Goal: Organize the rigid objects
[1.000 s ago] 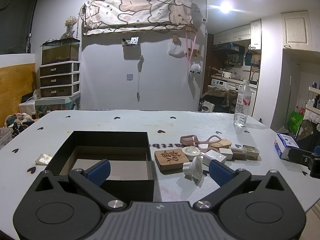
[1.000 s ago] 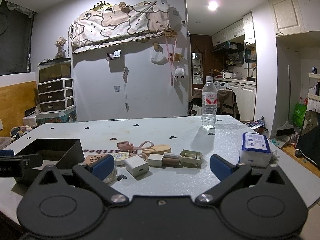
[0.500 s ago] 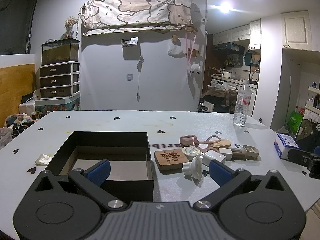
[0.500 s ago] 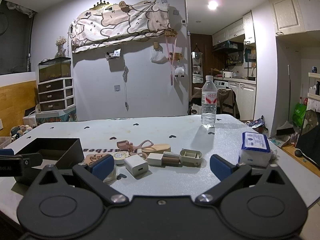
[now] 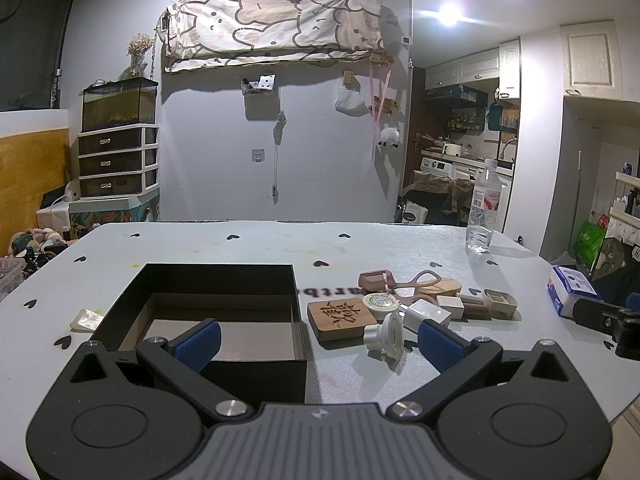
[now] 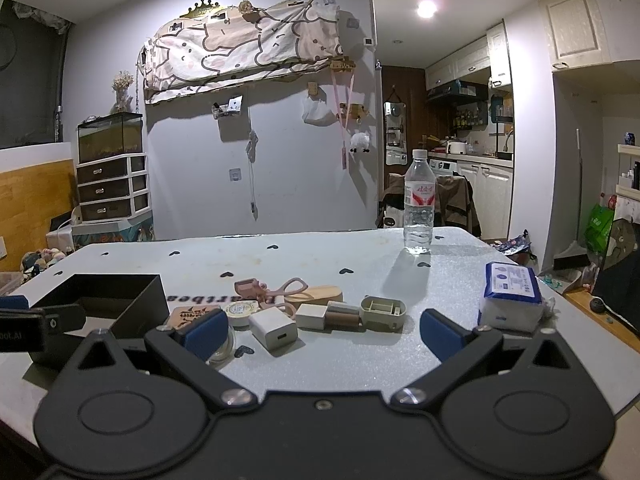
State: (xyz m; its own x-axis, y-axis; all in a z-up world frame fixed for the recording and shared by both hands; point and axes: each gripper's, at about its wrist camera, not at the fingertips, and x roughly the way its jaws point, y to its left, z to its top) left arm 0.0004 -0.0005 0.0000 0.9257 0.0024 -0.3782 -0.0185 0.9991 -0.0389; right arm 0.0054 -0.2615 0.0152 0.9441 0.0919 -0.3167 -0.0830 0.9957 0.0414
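Grey wall (image 5: 320,152), drawer unit (image 5: 116,162), ceiling lights (image 5: 449,13).

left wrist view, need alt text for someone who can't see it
The open left gripper hovers low over a grey table, holding nothing. Ahead sit an empty black box and, to its right, a carved wooden coaster, white charger and pink scissors.

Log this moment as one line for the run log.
left tongs: open, empty | right tongs: open, empty | black box: empty | small items: on table beside box
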